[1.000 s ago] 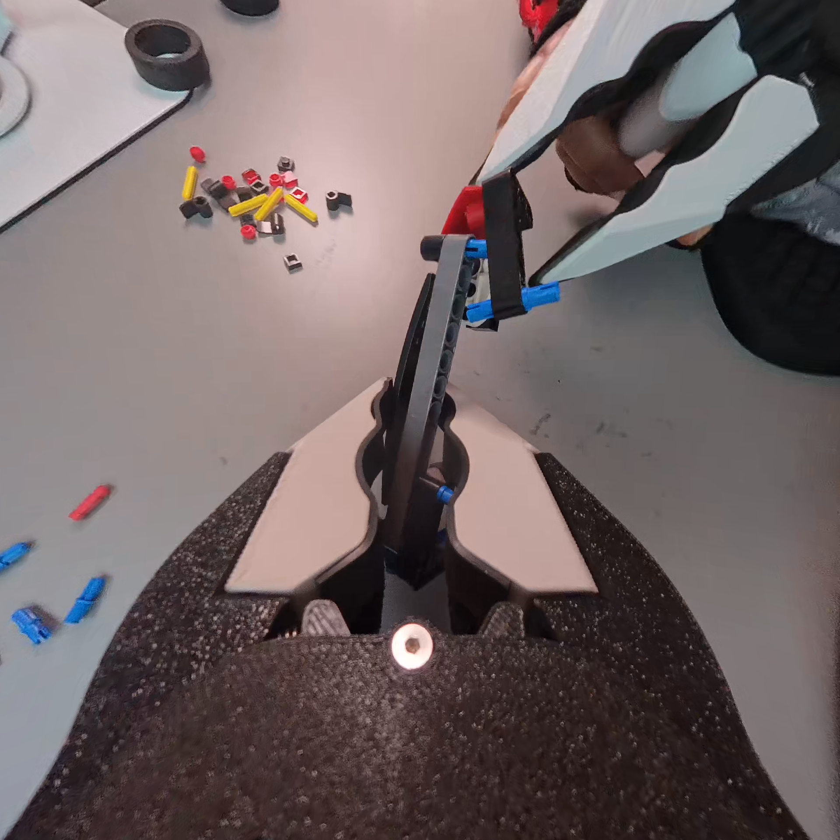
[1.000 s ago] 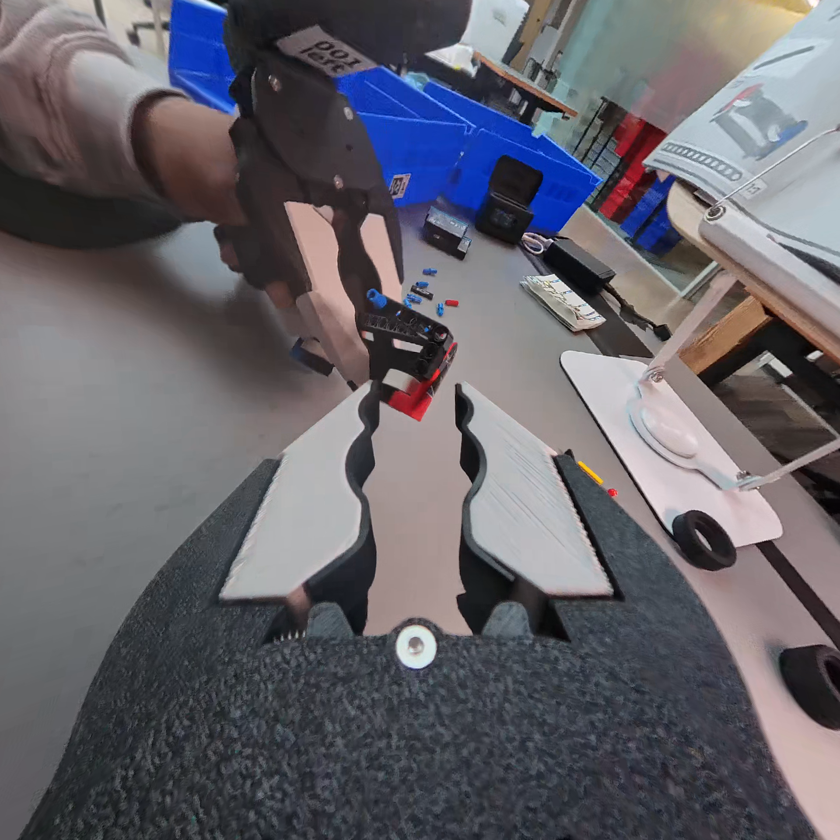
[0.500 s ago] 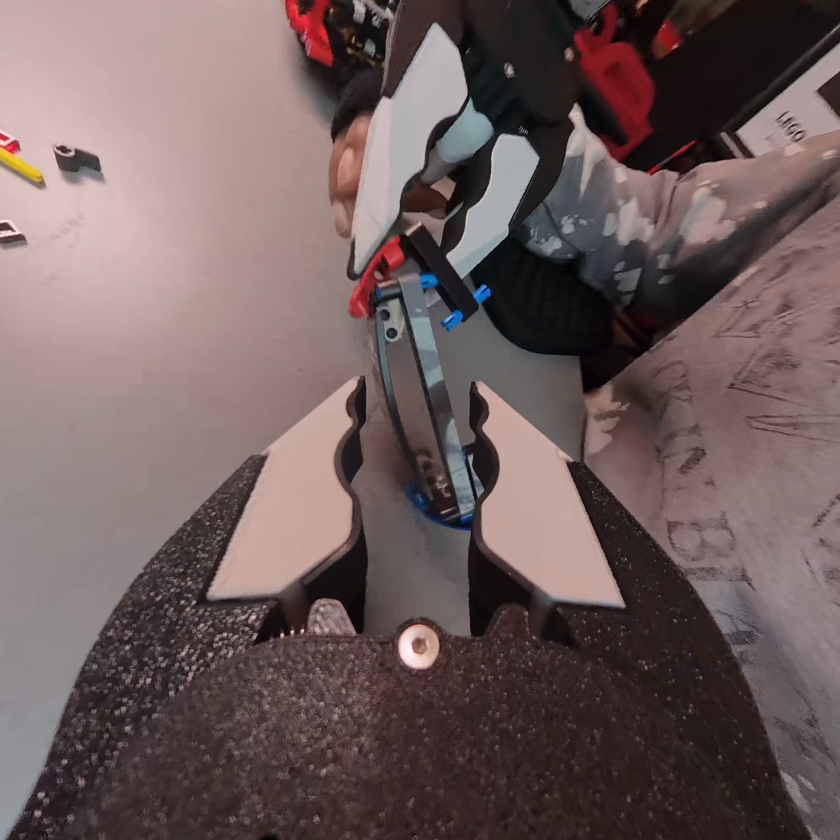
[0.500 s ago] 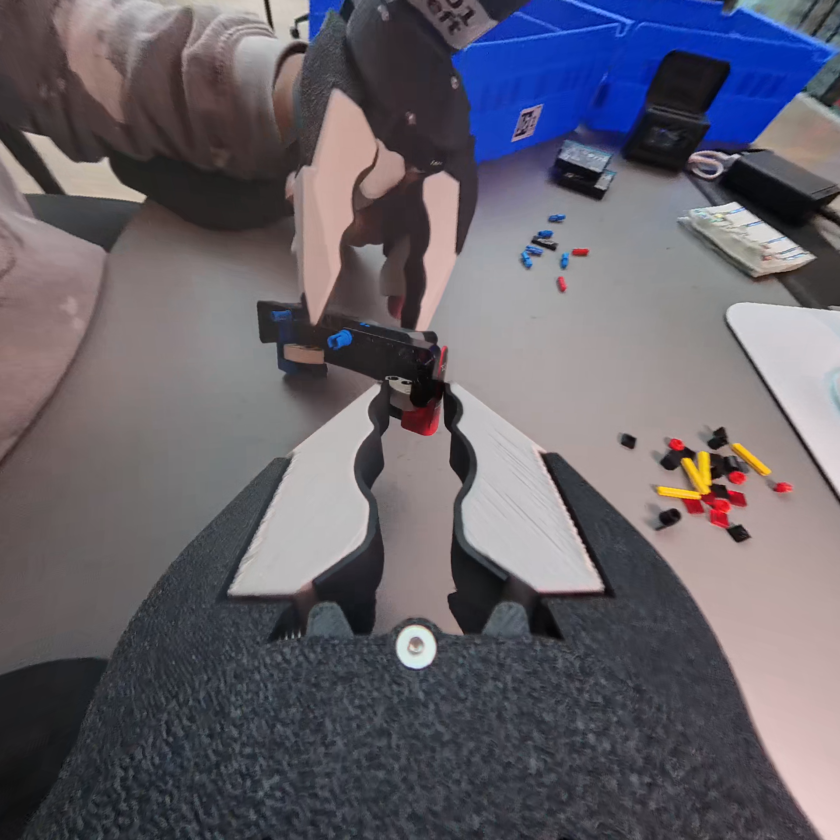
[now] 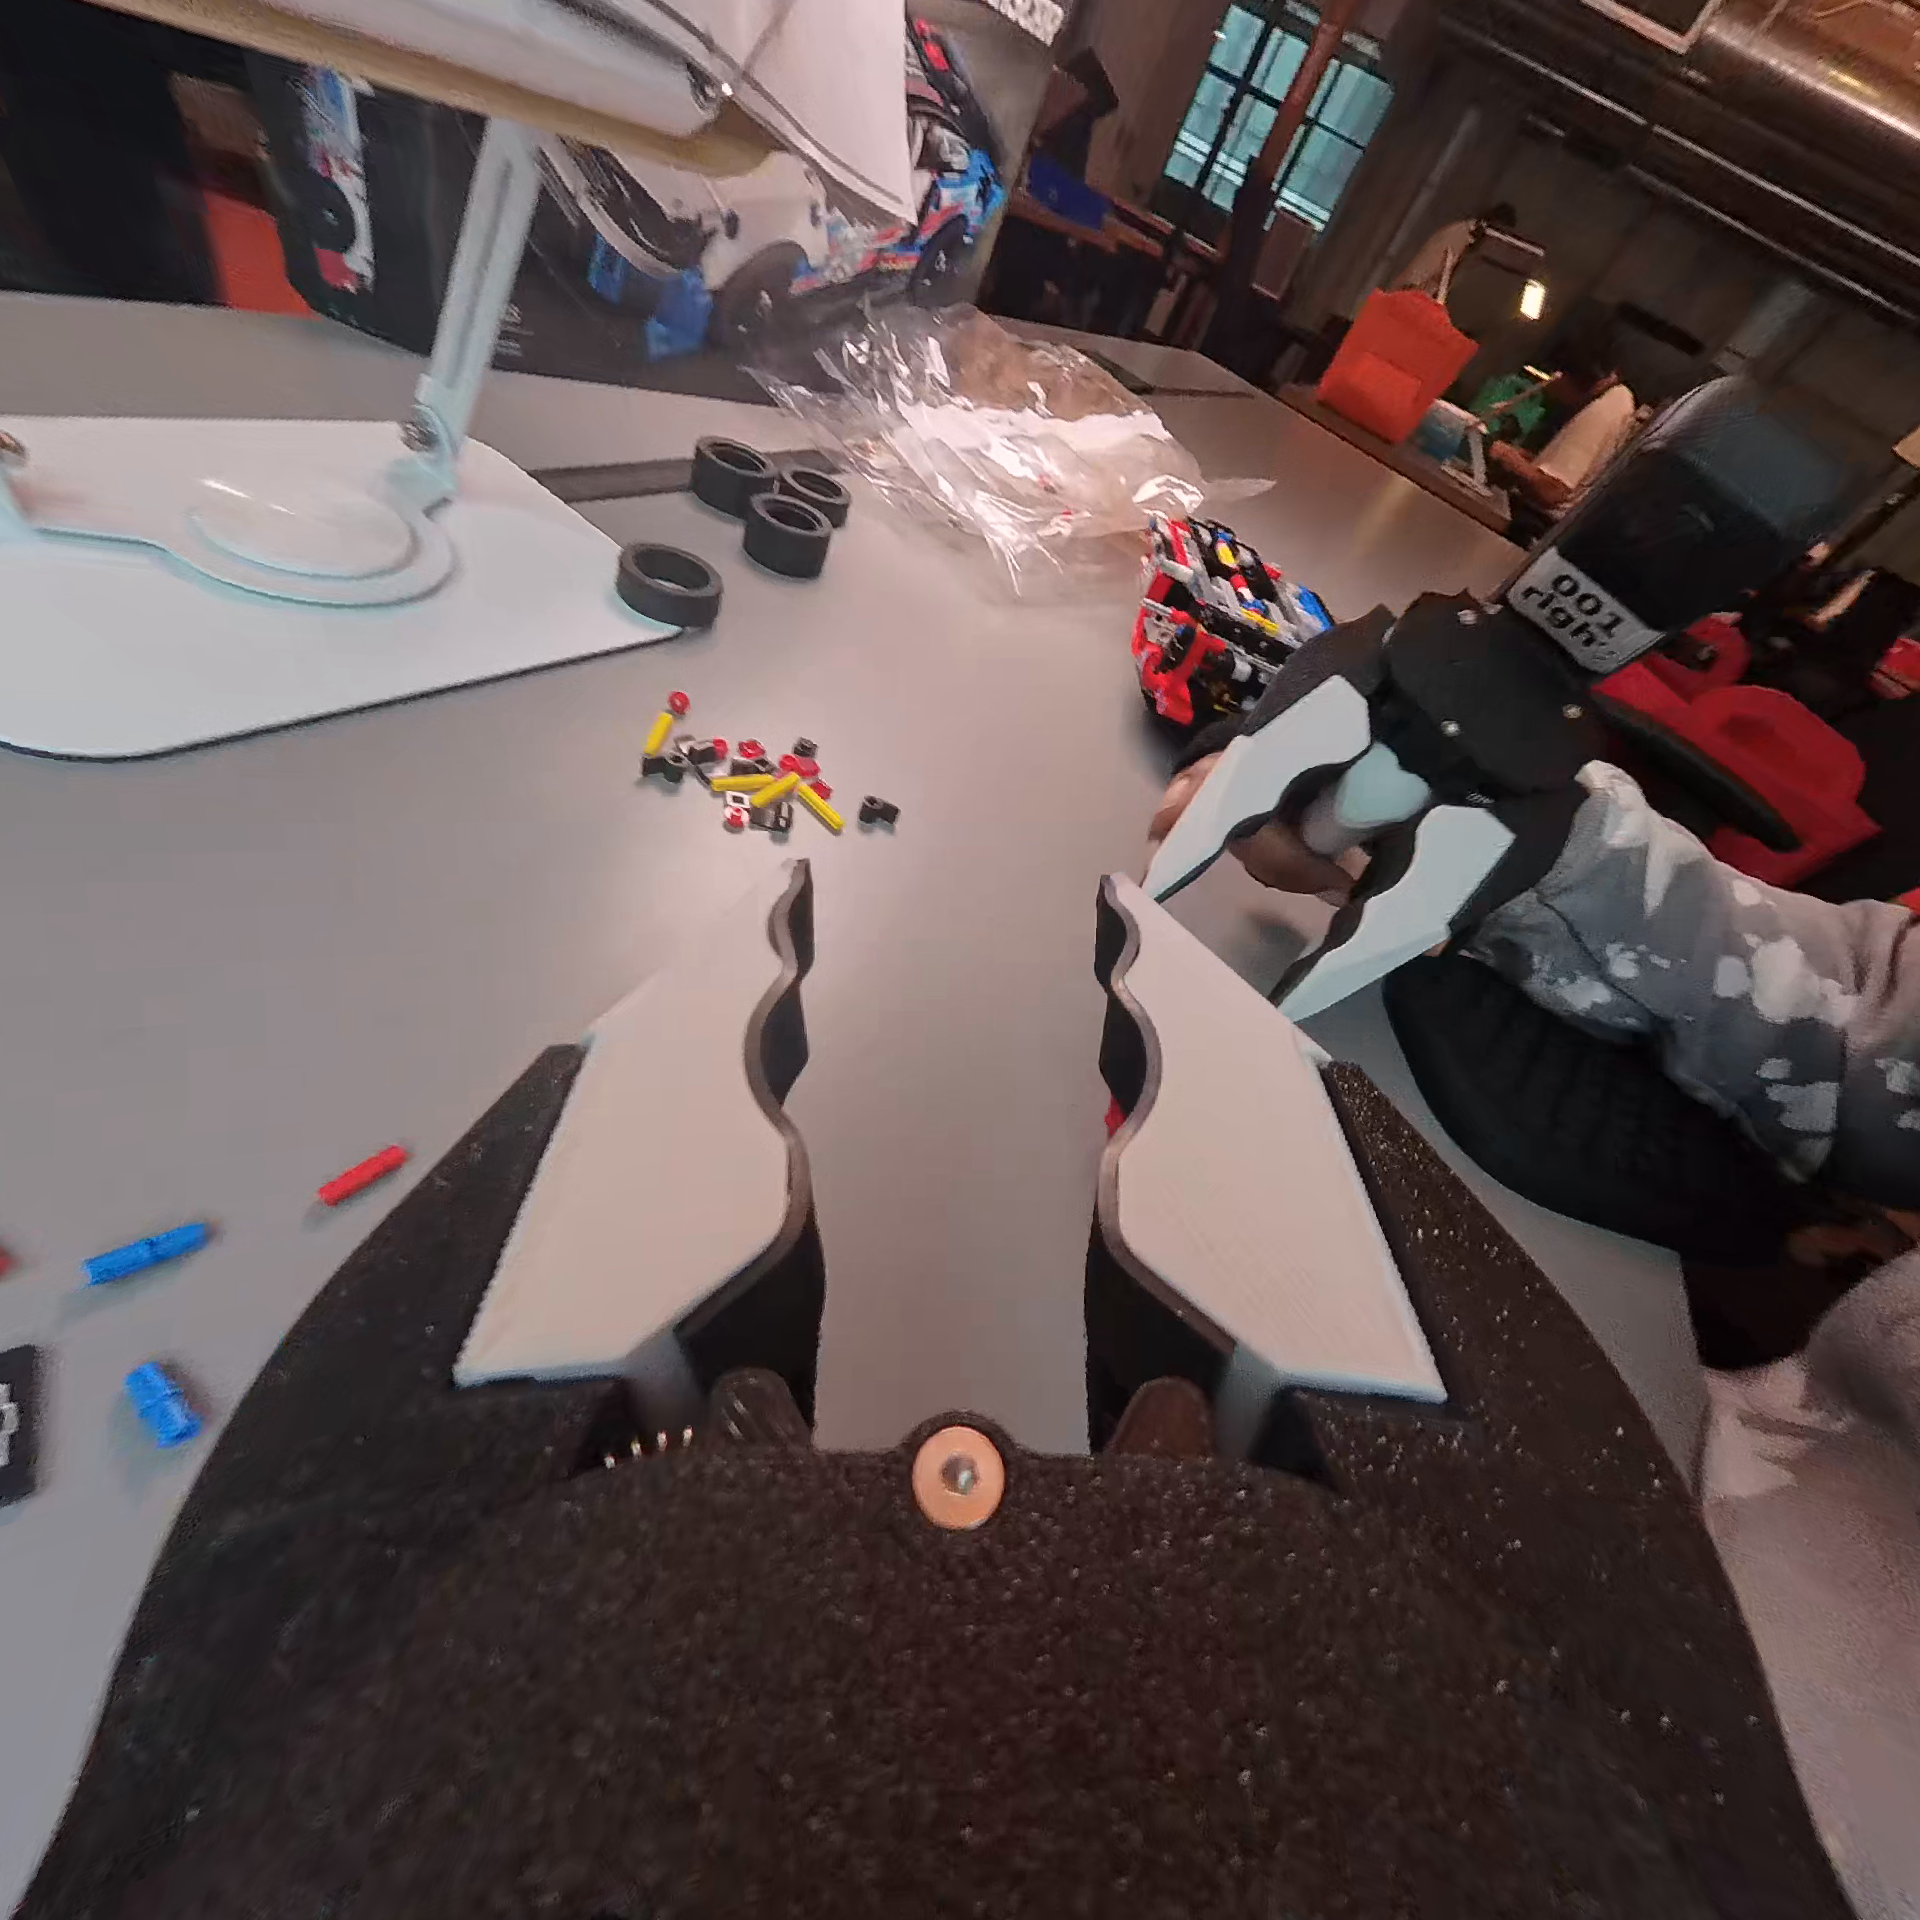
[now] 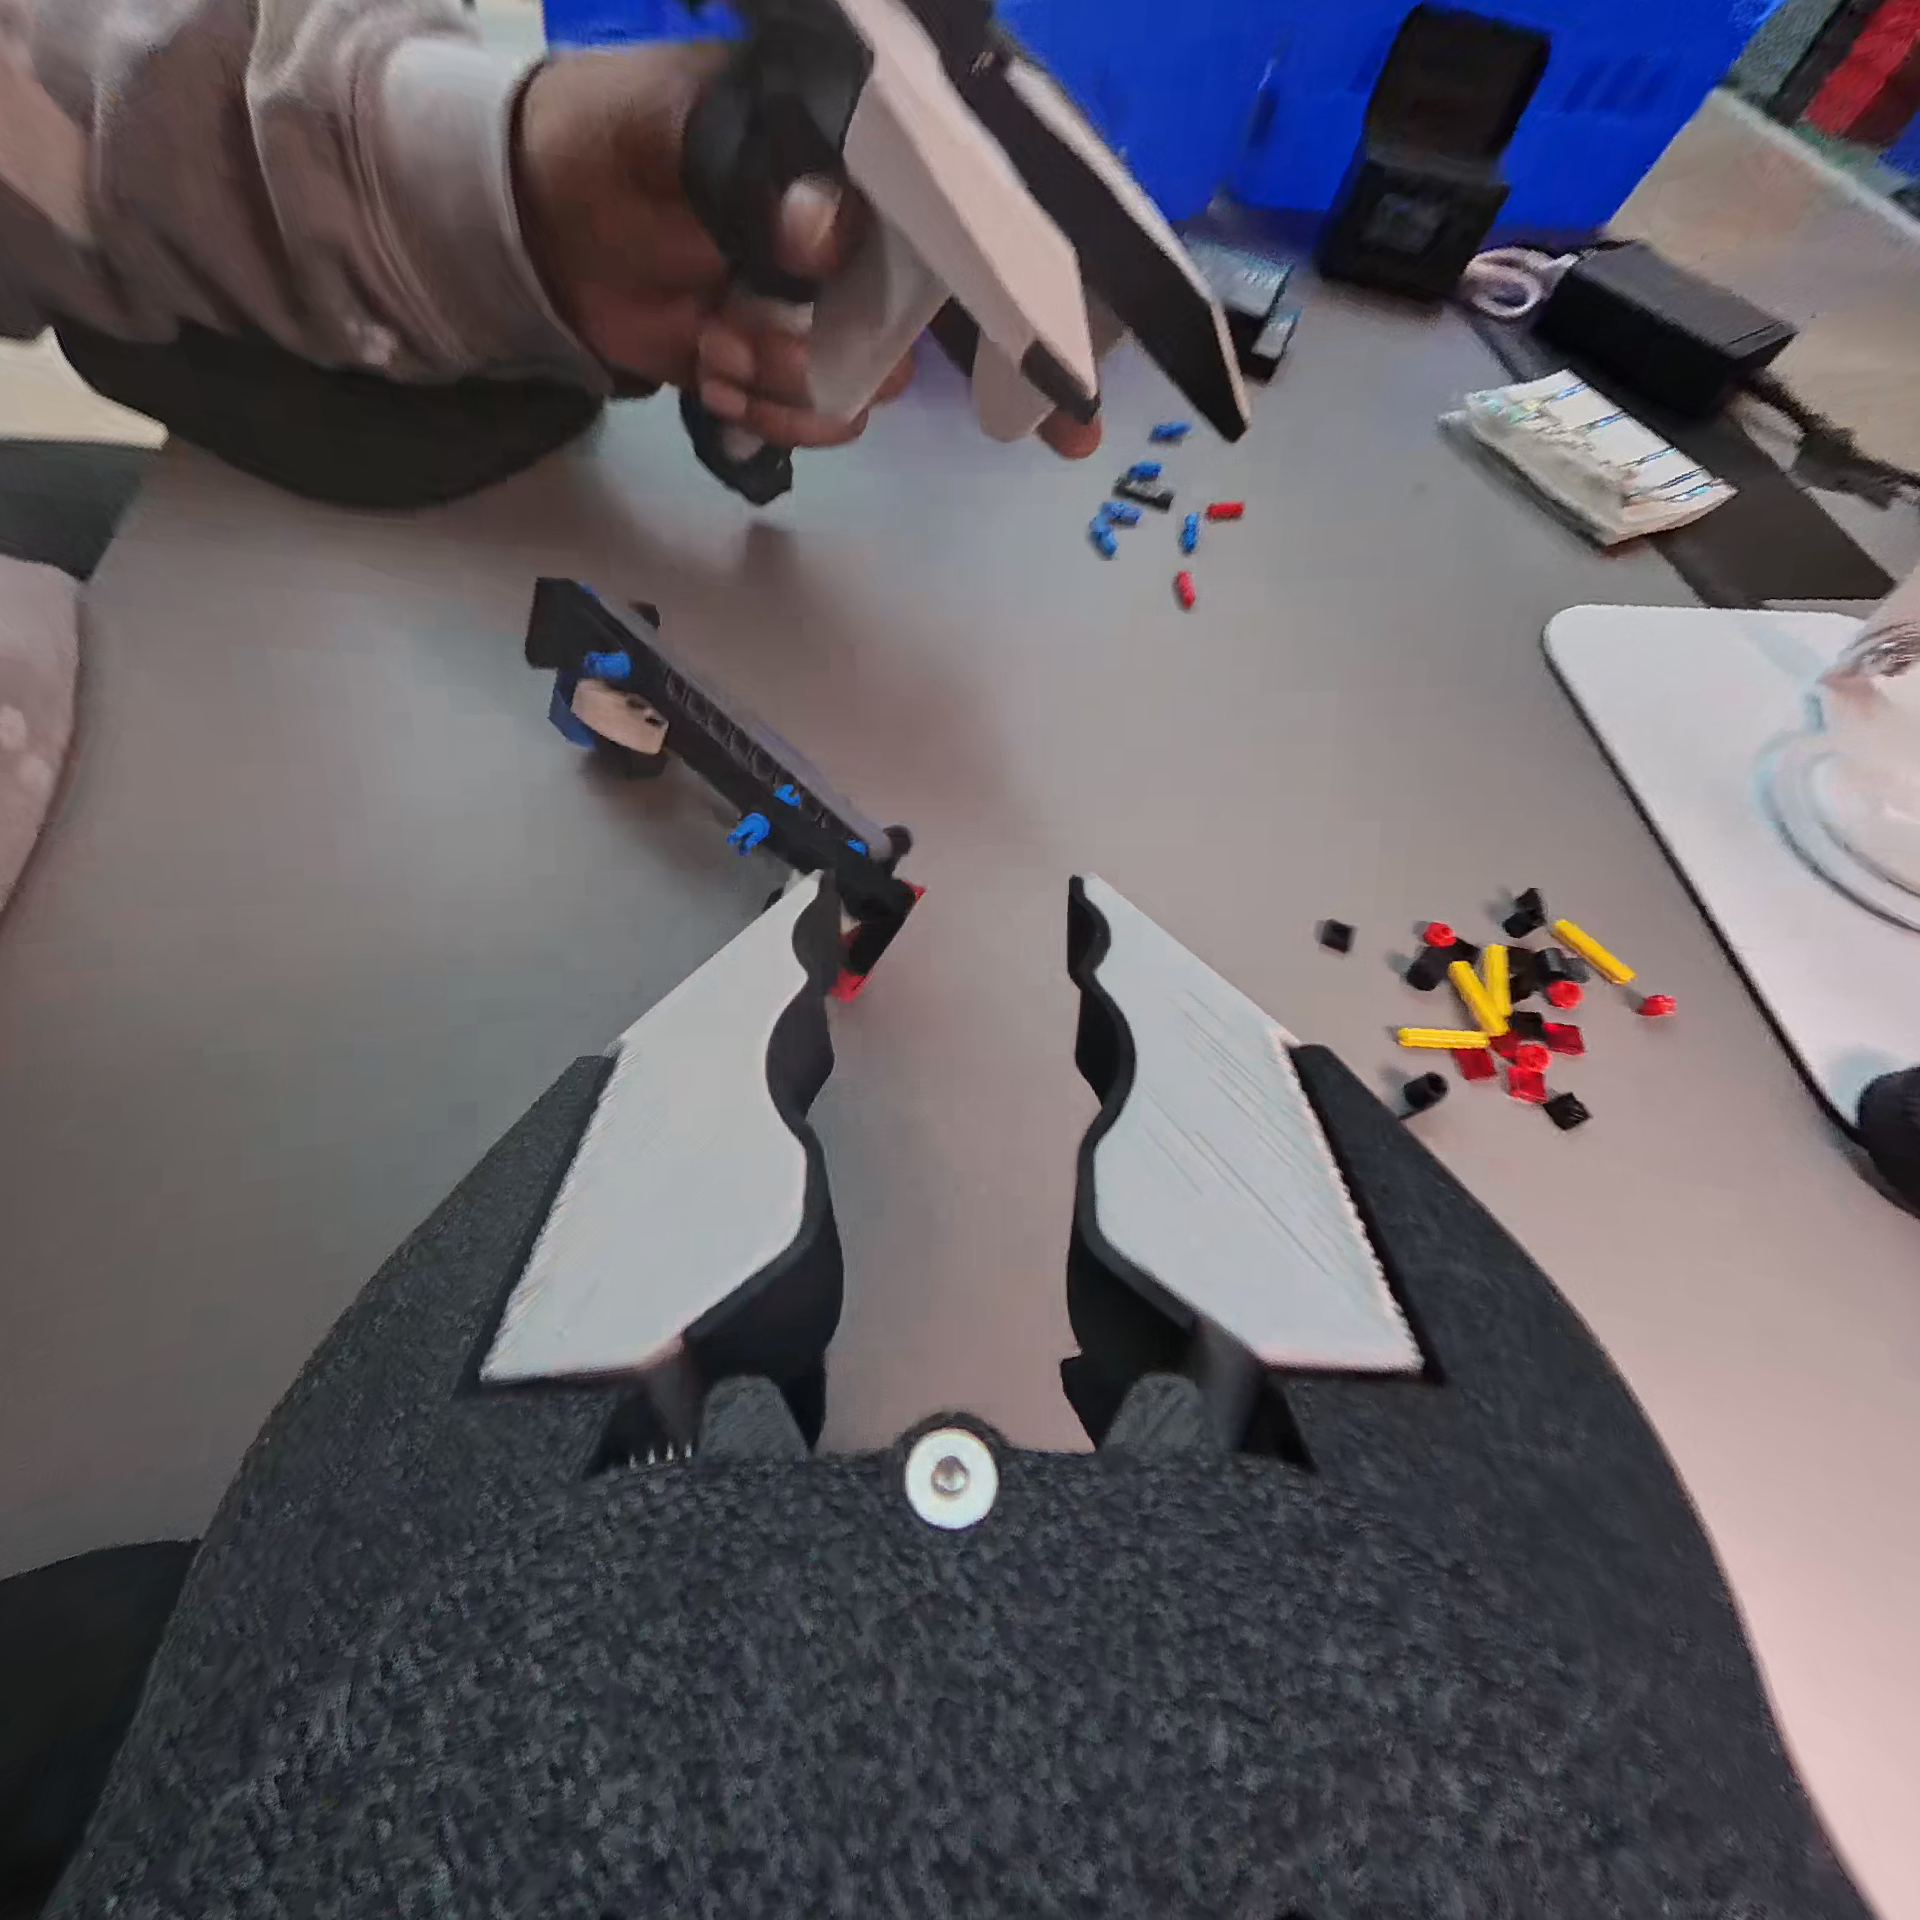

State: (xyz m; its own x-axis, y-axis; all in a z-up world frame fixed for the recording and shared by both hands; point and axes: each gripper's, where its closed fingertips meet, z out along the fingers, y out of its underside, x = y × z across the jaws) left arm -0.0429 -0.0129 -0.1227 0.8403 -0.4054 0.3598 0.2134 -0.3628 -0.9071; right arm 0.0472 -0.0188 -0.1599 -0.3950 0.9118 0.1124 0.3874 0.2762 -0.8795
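A long black beam assembly (image 6: 717, 748) with blue pins and a red end lies flat on the grey table (image 6: 312, 987). My right gripper (image 6: 943, 888) is open and empty, and its left fingertip (image 6: 800, 914) sits right beside the red end. My left gripper (image 5: 956, 894) is open and empty above bare table. In the right wrist view it (image 6: 1158, 416) hangs raised over the far side of the table, apart from the assembly. The right gripper (image 5: 1226, 951) also shows in the left wrist view, held in a hand.
A pile of small yellow, red and black parts (image 6: 1507, 997) lies right of the right gripper. Blue and red pins (image 6: 1153, 509) lie farther off. A white stand base (image 5: 260, 582), black tyres (image 5: 769, 499), a plastic bag (image 5: 987, 457) and a red-black model (image 5: 1216, 623) stand beyond. My hands' fingertips stand some 10 cm from each other.
The left gripper let go of the beam assembly, opened wide and lifted away. The right gripper opened wider. The assembly now lies on the table.
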